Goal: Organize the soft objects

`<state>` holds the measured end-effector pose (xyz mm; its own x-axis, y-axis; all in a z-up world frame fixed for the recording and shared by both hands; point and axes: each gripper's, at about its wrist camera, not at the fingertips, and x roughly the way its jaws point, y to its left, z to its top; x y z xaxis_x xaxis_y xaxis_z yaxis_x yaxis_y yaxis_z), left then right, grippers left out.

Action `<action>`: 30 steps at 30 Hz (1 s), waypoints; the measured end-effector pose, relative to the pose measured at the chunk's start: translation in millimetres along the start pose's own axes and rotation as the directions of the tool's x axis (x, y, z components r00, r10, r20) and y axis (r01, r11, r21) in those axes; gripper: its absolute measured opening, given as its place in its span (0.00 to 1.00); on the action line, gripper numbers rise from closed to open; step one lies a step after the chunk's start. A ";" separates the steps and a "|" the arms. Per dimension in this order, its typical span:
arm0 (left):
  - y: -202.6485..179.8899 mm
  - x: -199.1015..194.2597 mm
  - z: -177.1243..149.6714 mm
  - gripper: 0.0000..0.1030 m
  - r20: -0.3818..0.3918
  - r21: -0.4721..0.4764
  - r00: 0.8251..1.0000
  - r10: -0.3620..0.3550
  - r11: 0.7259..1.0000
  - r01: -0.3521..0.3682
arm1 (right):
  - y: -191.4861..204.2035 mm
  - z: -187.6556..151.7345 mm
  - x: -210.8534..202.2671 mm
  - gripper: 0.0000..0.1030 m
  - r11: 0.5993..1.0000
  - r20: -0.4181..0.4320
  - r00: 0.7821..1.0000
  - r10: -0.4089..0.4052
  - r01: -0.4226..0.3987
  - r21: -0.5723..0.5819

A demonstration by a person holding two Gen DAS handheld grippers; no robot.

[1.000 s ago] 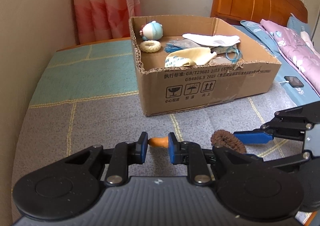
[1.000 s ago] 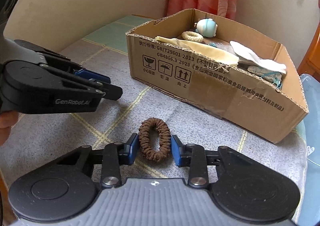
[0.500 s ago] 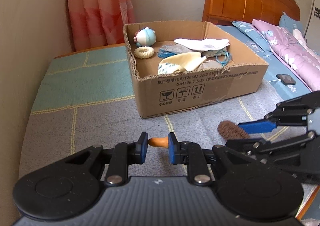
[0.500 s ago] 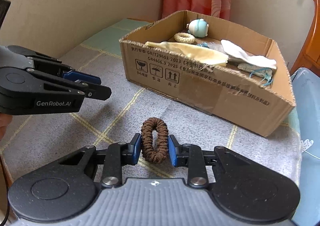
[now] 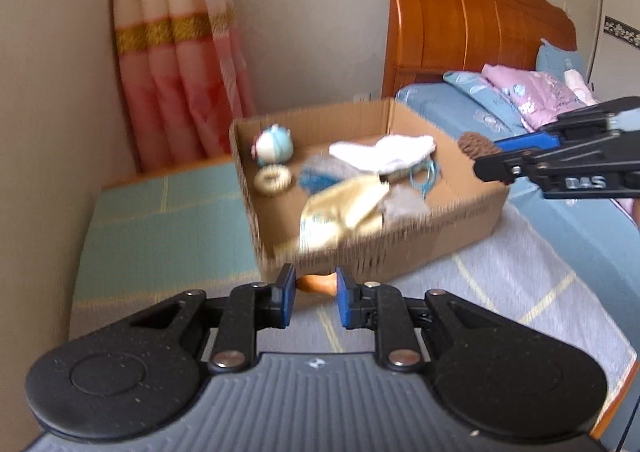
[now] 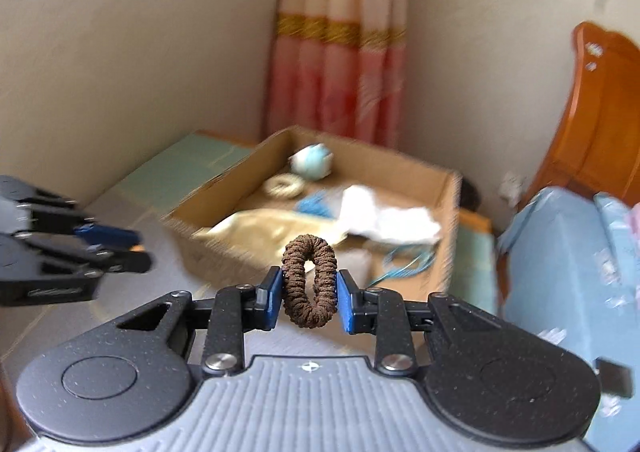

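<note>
My left gripper (image 5: 314, 292) is shut on a small orange soft piece (image 5: 316, 284), held in the air just before the near wall of the open cardboard box (image 5: 400, 252). My right gripper (image 6: 309, 288) is shut on a brown hair scrunchie (image 6: 309, 286), held upright above the box's near edge (image 6: 224, 248). In the left wrist view the right gripper (image 5: 500, 155) and scrunchie (image 5: 476, 143) hang over the box's right side. The left gripper (image 6: 116, 248) shows at the left of the right wrist view.
The box holds a round blue-white plush (image 5: 275, 145), a cream ring (image 5: 273, 180), a white cloth (image 5: 380, 149), blue cord (image 5: 422, 175) and a yellow cloth (image 5: 344, 207). It stands on a checked mat (image 5: 160, 223). A bed (image 5: 560, 211) lies right, a curtain (image 5: 176, 63) behind.
Both grippers have risen from the mat and moved toward the box with their objects. The scrunchie now hangs over the box's edge; the views are blurred by motion.
</note>
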<state>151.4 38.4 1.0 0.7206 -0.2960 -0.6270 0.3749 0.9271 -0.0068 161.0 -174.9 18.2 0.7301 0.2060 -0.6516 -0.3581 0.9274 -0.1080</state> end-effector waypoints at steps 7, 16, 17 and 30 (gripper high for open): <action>-0.2 27.5 43.6 0.19 0.045 0.055 0.999 0.025 0.998 -0.027 | -33.3 17.6 28.7 0.70 0.992 -0.010 0.996 -0.085 0.085 0.088; 2.0 83.0 82.2 0.21 0.030 0.060 0.997 0.077 0.995 -0.078 | -26.9 2.5 21.0 0.91 0.991 -0.015 0.998 -0.057 0.058 0.120; 2.9 88.0 85.2 0.26 0.028 0.050 0.996 0.081 0.995 -0.082 | -25.1 0.9 20.4 0.91 0.992 -0.016 0.998 -0.059 0.061 0.115; -6.3 46.3 69.1 0.99 0.101 0.057 0.978 0.181 0.981 -0.188 | -19.5 0.7 0.8 0.96 0.986 0.000 0.997 -0.076 0.075 0.146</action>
<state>222.7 3.0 25.8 0.8316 -0.1447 -0.5362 0.2659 0.9513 0.1557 169.0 -192.5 20.3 0.7550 0.1348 -0.6418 -0.2132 0.9759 -0.0458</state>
